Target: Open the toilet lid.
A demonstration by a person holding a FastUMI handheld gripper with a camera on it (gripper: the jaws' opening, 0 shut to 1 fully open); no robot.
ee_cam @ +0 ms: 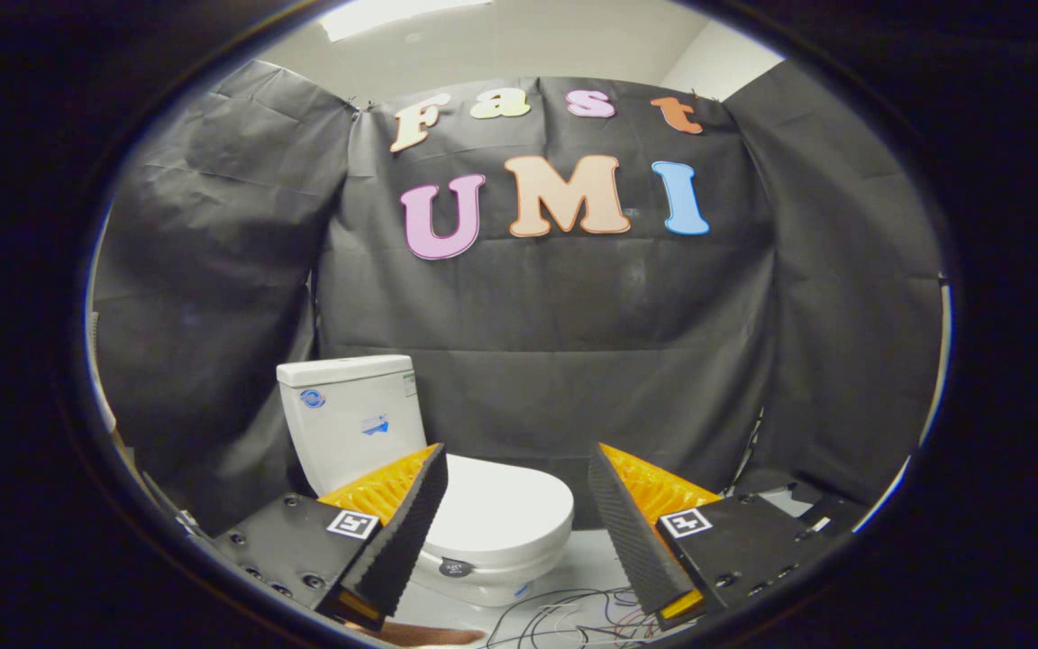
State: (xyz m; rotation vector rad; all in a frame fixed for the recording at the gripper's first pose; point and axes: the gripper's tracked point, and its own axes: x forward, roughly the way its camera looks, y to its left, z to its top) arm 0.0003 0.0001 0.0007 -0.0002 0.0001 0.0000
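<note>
The gripper [514,491] is wide open and holds nothing. The toilet [447,505] stands just ahead, its closed lid [505,514] lying flat between the fingers and nearer the left one. Loose wires [564,613] lie on the floor below the jaws.

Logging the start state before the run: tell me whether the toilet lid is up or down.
Down. The lid lies flat over the bowl, below the tank. The tool is open, its fingers apart, with the lid just beyond them, untouched.
</note>
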